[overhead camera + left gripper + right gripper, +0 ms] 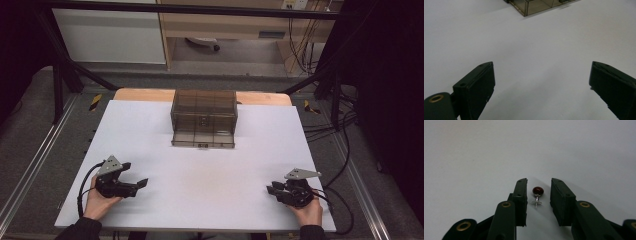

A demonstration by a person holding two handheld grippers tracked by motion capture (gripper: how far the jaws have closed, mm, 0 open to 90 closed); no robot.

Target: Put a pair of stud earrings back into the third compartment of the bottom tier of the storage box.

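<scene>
A white table (200,185) carries a smoky, see-through drawer box (203,118) at its far middle, its bottom drawer pulled out, with the left gripper (142,182) resting near the front left, jaws spread wide over bare surface. The right gripper (538,195) sits near the front right with its jaws narrowed but apart, not pressing on anything. Between them lies a tiny earring (537,195): a glossy dark-red round bead on a thin silver post with a small clear backing, flat on the table, touching neither pad.
</scene>
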